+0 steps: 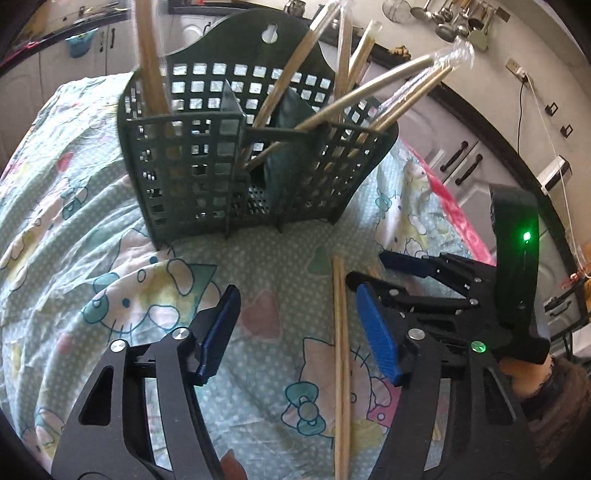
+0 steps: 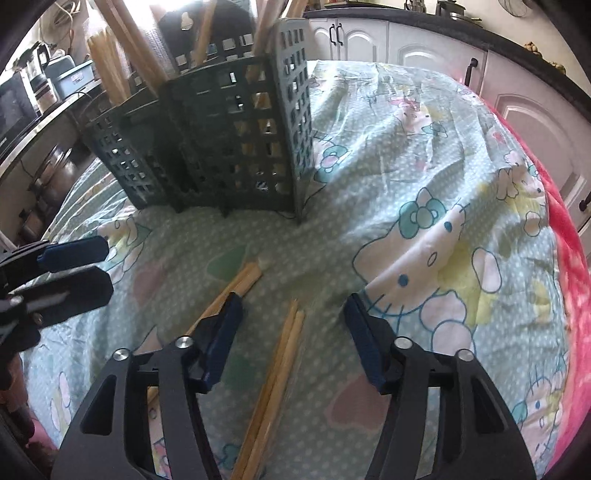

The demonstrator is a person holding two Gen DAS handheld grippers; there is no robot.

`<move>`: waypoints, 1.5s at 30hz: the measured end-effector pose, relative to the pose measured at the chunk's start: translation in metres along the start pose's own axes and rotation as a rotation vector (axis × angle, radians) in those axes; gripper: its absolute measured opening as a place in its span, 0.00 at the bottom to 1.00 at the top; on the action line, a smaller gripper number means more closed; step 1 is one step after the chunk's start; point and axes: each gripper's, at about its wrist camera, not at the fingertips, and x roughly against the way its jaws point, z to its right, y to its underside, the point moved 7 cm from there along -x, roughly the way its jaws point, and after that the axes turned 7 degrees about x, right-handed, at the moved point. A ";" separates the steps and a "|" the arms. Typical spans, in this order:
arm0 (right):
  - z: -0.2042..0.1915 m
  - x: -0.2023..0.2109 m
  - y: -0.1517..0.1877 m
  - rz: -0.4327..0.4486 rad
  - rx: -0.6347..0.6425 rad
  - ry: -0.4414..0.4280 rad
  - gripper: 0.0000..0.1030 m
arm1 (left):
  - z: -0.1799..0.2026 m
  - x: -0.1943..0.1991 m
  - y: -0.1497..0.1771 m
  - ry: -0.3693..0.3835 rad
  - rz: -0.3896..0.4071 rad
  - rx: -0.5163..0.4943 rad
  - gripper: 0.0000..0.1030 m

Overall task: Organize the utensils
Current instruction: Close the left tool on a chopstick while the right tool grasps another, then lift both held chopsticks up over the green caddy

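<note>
A dark green slotted utensil holder stands on the cartoon-print cloth, with several wooden chopsticks upright in it, some in clear wrappers. In the left wrist view, a loose pair of chopsticks lies on the cloth between the open jaws of my left gripper, nearer the right pad, untouched. In the right wrist view, another pair lies between the open jaws of my right gripper. A second pair runs under its left finger. Each view shows the other gripper close alongside.
The cloth is wrinkled and drapes over a rounded surface. A pink blanket edges it on the right. White cabinets and hanging ladles lie beyond. A hand holds the right gripper.
</note>
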 end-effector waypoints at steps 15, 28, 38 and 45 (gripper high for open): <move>0.038 0.004 0.001 -0.013 -0.117 -0.085 0.14 | 0.037 -0.057 0.003 -0.005 -0.097 -0.109 0.43; 0.043 0.053 -0.003 0.080 -0.127 -0.095 0.05 | 0.051 -0.090 -0.014 -0.107 -0.100 -0.176 0.20; 0.034 0.104 -0.028 0.194 -0.100 -0.087 0.05 | 0.032 -0.068 -0.019 -0.042 -0.097 -0.109 0.07; 0.016 0.144 -0.052 0.285 -0.043 -0.101 0.05 | 0.028 -0.010 -0.029 0.045 0.011 -0.048 0.07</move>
